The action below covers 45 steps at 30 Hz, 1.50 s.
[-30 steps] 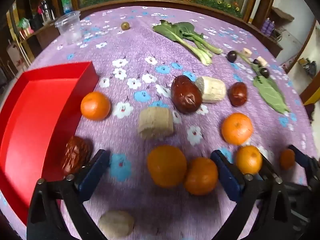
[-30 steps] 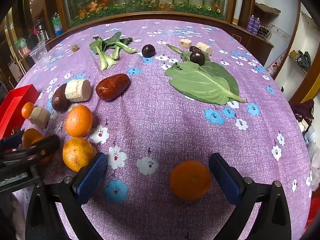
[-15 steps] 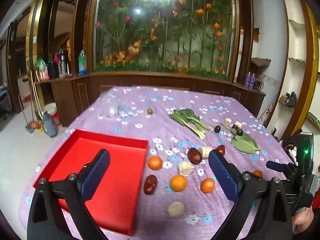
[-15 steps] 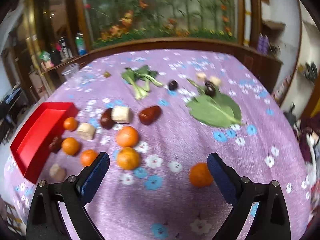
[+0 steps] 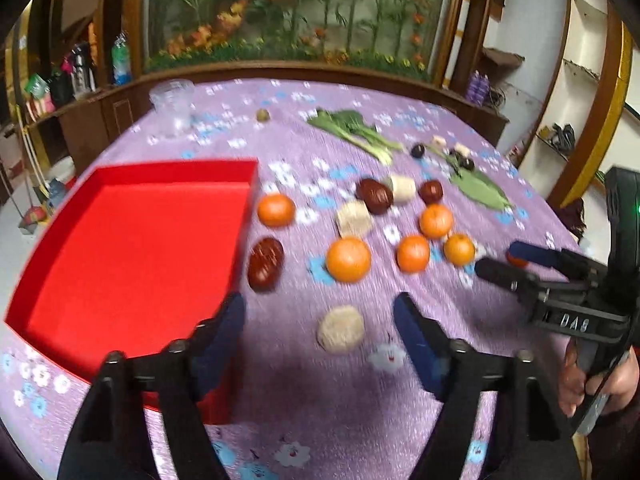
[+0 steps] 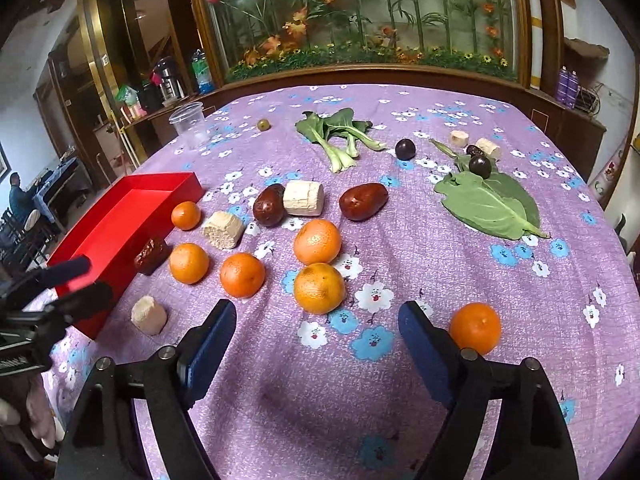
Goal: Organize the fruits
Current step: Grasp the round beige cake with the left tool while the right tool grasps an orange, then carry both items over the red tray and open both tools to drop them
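Several oranges lie on the purple flowered cloth; the nearest one to my left gripper [image 5: 319, 312] is a large orange [image 5: 348, 259]. An empty red tray [image 5: 132, 248] sits at the left. My left gripper is open and empty, above a pale root chunk [image 5: 341, 328]. My right gripper [image 6: 316, 324] is open and empty, just short of an orange [image 6: 319, 288]; a lone orange [image 6: 475, 327] lies beside its right finger. Dark red dates [image 6: 363, 201] lie among the oranges. The right gripper also shows in the left wrist view [image 5: 516, 260].
Bok choy [image 6: 340, 132], a large green leaf [image 6: 488, 204], dark plums [image 6: 405, 149] and pale root pieces [image 6: 303, 198] lie further back. A clear plastic cup [image 6: 189, 124] stands at the far left. The table's edge curves round at the right.
Both grippers have come back down toward the table after being raised high half a second ago. The fruits have not moved. Both stay open.
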Tool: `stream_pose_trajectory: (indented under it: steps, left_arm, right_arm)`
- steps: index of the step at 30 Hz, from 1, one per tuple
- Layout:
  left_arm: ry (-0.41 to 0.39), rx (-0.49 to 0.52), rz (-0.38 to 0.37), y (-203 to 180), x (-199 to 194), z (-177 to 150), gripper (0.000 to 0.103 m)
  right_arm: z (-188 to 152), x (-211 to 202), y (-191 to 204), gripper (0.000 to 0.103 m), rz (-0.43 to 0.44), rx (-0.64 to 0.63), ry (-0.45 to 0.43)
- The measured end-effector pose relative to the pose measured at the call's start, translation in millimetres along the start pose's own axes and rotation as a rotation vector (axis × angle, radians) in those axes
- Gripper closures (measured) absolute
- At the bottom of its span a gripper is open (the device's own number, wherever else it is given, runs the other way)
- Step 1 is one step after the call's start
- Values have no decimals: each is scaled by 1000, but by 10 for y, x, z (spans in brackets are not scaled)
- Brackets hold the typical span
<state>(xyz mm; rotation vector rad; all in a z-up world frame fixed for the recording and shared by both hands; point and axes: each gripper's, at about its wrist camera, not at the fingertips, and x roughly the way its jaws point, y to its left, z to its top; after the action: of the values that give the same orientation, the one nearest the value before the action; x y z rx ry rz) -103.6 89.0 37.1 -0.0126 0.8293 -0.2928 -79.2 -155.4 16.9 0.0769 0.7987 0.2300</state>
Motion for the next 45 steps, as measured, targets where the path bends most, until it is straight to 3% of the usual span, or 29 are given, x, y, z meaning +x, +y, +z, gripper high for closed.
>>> stream_pose_trajectory:
  steps: [3, 5, 16, 17, 18, 22, 29, 32, 39, 45]
  left_arm:
    - [41, 20, -20, -28, 96, -57, 52]
    - [60, 25, -25, -43, 133, -69, 55]
    - [109, 79, 20, -106, 245, -44, 58]
    - [103, 90, 14, -125, 224, -41, 71]
    - [110, 93, -11, -146, 206, -40, 75]
    - [121, 130, 2, -214, 234, -31, 75]
    - [148, 159, 41, -281, 344, -34, 73]
    - [136, 133, 16, -267, 295, -46, 75]
    - [19, 48, -22, -105, -147, 63, 75]
    - [-106, -48, -7, 384, -768, 267, 75]
  right_arm:
    - [4, 50, -50, 22, 16, 10, 19]
    - [23, 87, -66, 26, 31, 14, 32]
    - [87, 419, -4, 39, 20, 9, 107]
    - [96, 430, -2, 40, 19, 11, 108]
    - [101, 437, 0, 46, 18, 11, 108]
    - [105, 447, 11, 64, 1, 2, 111]
    - [99, 467, 8, 64, 0, 0, 111]
    - [94, 432, -7, 69, 14, 12, 110]
    - [59, 91, 87, 69, 32, 6, 49]
    - [282, -333, 433, 69, 124, -28, -23]
